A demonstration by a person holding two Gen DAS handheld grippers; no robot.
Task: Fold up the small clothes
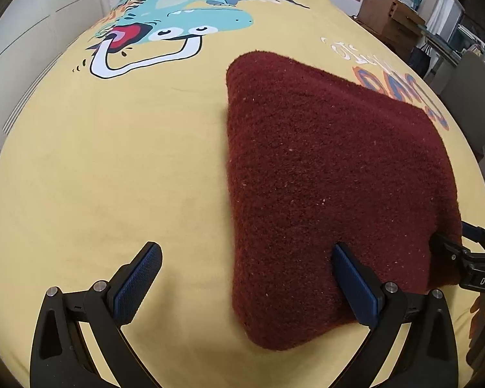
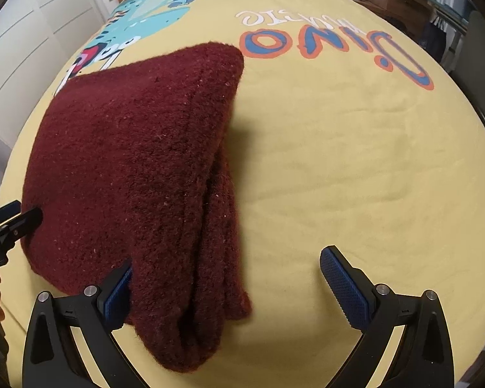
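Dark red knit garment (image 1: 323, 174) lies folded on the yellow dinosaur-print bedsheet (image 1: 113, 161). In the left wrist view it fills the centre-right of the frame; in the right wrist view it fills the centre-left (image 2: 135, 161), with stacked folded layers showing along its right edge, lower centre.

Left gripper (image 1: 247, 286): fingers spread wide, nothing pinched. Its left pad (image 1: 135, 283) sits over bare sheet at lower left. Its right pad (image 1: 355, 286) is over the garment's near part, lower right. The garment's near left corner lies between the two fingers, not pressed.

Right gripper (image 2: 232, 286): fingers also wide apart, nothing clamped. Its left pad (image 2: 118, 294) is against the knit's near edge; can't tell if it actually touches. Its right pad (image 2: 342, 284) is over bare sheet, clear of the cloth.

Each gripper shows at the other view's side edge, close to the garment's side.

Cardboard boxes (image 1: 388, 16) at upper right, beyond the bed.
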